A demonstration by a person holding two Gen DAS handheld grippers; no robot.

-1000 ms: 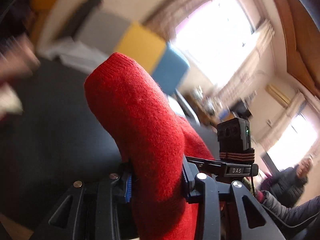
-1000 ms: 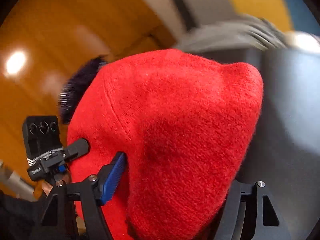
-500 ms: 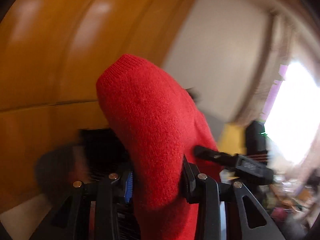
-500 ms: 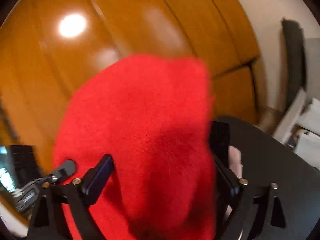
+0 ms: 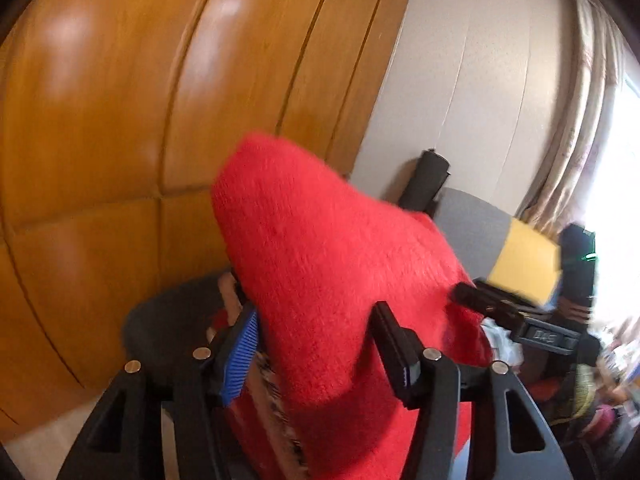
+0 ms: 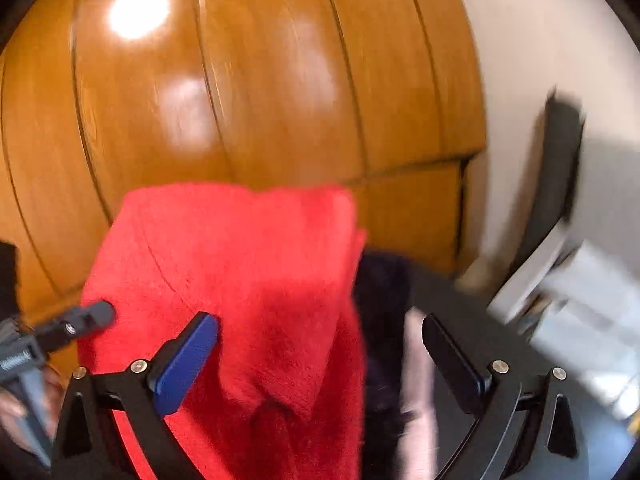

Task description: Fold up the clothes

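Through the left wrist camera, your left claw (image 5: 316, 344) is clamped on a bunched fold of the fuzzy red knitted garment (image 5: 320, 272), which is held up in the air in front of the glossy orange-brown wooden wall panelling (image 5: 140, 100).

Through the right wrist camera, your right claw (image 6: 320, 354) stands spread wide; the red garment (image 6: 248, 280) lies against its blue pad only, with a clear gap to the other finger. Nothing here looks folded flat; how far the folding has got cannot be judged from this.
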